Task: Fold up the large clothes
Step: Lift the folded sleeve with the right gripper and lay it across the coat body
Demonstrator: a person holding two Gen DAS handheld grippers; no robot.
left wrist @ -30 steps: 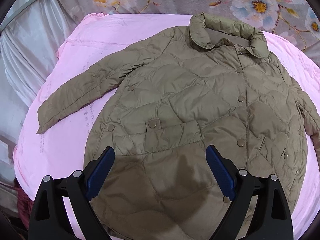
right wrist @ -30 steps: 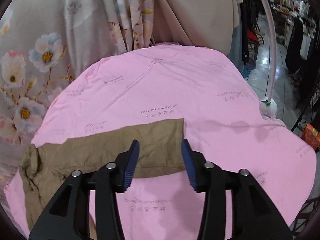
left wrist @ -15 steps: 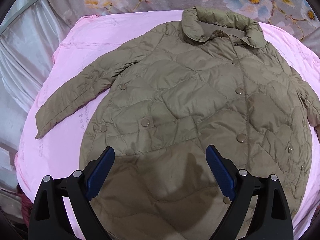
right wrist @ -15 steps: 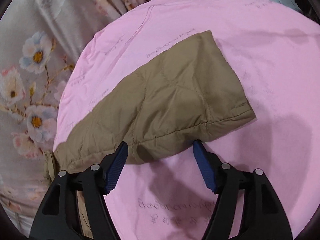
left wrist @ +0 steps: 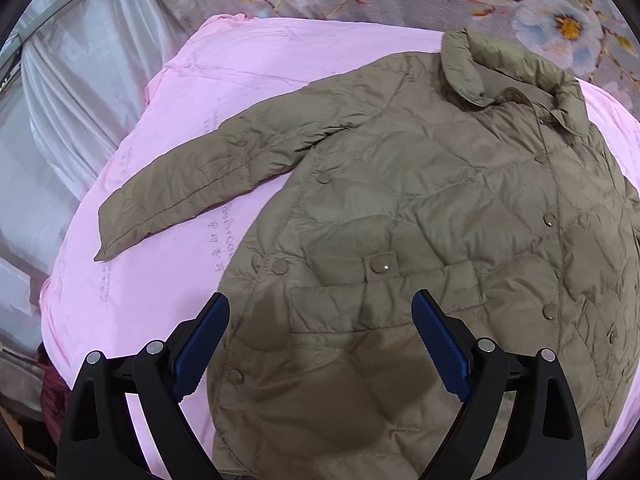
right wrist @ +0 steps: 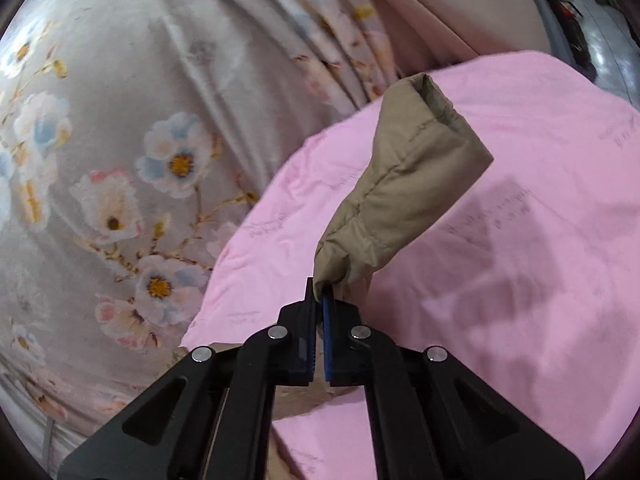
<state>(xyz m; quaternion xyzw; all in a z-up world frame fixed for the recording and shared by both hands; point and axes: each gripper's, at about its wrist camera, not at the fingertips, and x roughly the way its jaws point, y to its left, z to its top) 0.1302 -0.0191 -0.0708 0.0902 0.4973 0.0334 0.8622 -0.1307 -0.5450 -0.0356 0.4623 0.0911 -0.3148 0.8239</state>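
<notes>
One coat [left wrist: 420, 220], right claw [right wrist: 319, 300] pinching one sleeve [right wrist: 400, 192]

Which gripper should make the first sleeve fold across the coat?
Right. The right gripper is already shut on a sleeve, lifted off the pink sheet. The left gripper hangs open over the coat, holding nothing.

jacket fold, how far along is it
Done: the olive jacket lies spread flat, front up, on the pink sheet. In hand: the right gripper is shut on one sleeve, lifted off the sheet. Left: the other sleeve lies unfolded; the left gripper hangs open; body unfolded.
</notes>
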